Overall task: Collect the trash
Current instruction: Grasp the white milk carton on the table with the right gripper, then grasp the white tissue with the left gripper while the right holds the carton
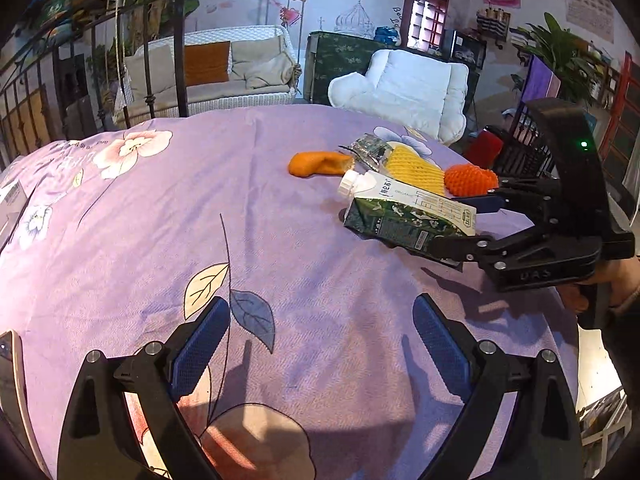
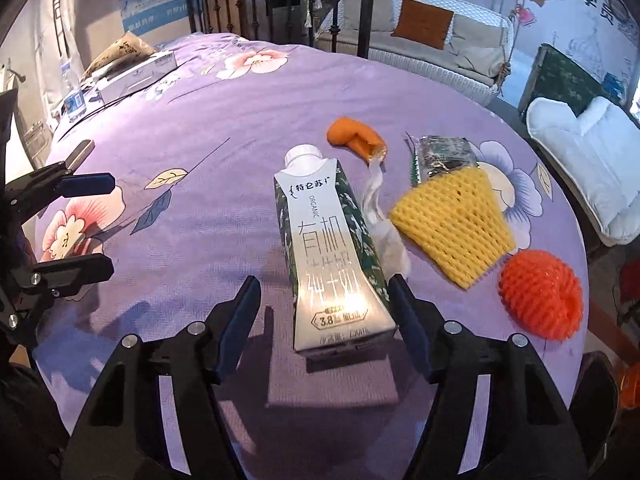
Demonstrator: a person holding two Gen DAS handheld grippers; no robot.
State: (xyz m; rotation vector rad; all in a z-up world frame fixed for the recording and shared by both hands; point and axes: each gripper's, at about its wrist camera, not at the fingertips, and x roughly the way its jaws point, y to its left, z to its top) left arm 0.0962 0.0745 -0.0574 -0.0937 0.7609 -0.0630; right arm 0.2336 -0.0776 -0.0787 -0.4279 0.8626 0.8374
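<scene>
A green-and-white milk carton (image 2: 336, 256) lies on the purple floral bedsheet (image 2: 224, 128), cap pointing away. My right gripper (image 2: 324, 284) straddles its bottom end, open: the right finger sits at the carton's edge, the left one stands clear of it. Beside the carton lie a white tissue (image 2: 380, 216), a yellow foam net (image 2: 452, 224), an orange foam net (image 2: 540, 292), an orange wrapper (image 2: 352, 136) and a crumpled green wrapper (image 2: 440, 152). My left gripper (image 1: 320, 348) hovers open over bare sheet, left of the carton (image 1: 400, 216). The left wrist view shows the right gripper (image 1: 456, 224) around the carton.
A white box (image 2: 136, 74) and a water bottle (image 2: 74, 96) rest at the far end of the bed by the iron frame (image 2: 224, 0). A phone (image 1: 12, 380) lies at the left edge. A white padded chair (image 1: 404, 88) stands past the bed's right edge.
</scene>
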